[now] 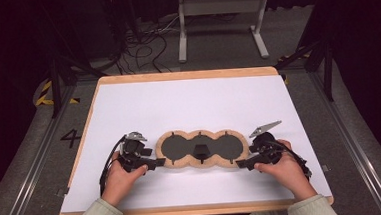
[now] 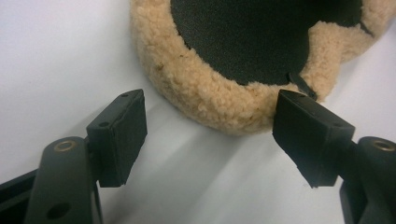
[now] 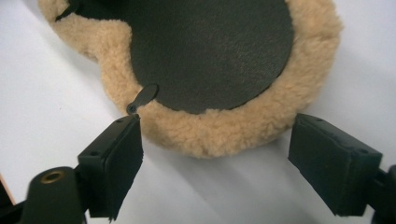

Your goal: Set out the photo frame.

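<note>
Fleecy tan trim edged the three-lobed dark pad [image 1: 201, 148], which lay flat near the table's [image 1: 188, 102] front edge, midway between its side edges. Left gripper [image 1: 158, 162] and right gripper [image 1: 239, 163] flanked its ends, jaws spread, gripping nothing. To lift evenly, each should pinch only fleece. Nothing on the white tabletop blocked them.

A: What is that fuzzy thing [image 1: 201, 148]?
B: A flat tan pad with three round dark patches in a row and small black tabs on its edge.
A: Where is it?
B: It lies flat between the left claw [image 1: 158, 162] and the right claw [image 1: 241, 163], one woolly end just in front of each.
</note>
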`<state>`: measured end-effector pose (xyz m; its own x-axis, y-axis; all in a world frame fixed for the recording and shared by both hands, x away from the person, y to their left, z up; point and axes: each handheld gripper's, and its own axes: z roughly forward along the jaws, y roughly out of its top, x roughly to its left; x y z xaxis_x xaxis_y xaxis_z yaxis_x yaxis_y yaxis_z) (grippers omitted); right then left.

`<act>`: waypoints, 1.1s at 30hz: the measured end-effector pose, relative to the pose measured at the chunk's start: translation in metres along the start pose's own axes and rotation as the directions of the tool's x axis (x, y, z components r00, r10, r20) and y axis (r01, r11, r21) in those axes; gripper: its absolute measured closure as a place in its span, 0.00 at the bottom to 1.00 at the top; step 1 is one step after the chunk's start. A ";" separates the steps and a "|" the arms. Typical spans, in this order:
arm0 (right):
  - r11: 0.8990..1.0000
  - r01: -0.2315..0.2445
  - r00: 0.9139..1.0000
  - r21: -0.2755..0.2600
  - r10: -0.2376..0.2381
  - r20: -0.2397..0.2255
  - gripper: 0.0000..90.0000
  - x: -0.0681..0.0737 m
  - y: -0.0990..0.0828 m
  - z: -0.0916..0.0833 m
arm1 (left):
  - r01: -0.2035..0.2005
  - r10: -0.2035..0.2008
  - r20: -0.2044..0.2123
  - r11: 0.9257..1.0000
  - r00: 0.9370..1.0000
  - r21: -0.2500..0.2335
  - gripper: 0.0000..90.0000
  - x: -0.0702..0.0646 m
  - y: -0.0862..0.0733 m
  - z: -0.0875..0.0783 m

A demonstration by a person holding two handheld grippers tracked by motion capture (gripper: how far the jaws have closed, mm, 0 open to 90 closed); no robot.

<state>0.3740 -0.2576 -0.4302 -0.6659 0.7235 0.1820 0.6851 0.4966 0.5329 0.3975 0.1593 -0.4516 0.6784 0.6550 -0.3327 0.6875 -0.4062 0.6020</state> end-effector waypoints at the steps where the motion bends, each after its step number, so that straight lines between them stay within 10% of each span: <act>1: 1.000 -0.006 1.000 0.006 0.006 -0.011 0.19 0.000 0.000 0.002 | 0.015 -0.015 0.016 1.000 1.000 -0.005 0.29 0.000 0.000 0.002; 33: 0.997 0.028 0.999 0.066 -0.030 0.034 0.14 0.009 0.001 0.010 | -0.013 0.012 0.011 0.999 1.000 0.034 0.21 -0.010 0.007 0.010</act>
<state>0.3718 -0.2455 -0.4365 -0.6759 0.7239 0.1380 0.6843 0.5471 0.4821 0.3982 0.1431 -0.4515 0.6898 0.6427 -0.3335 0.6872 -0.4360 0.5811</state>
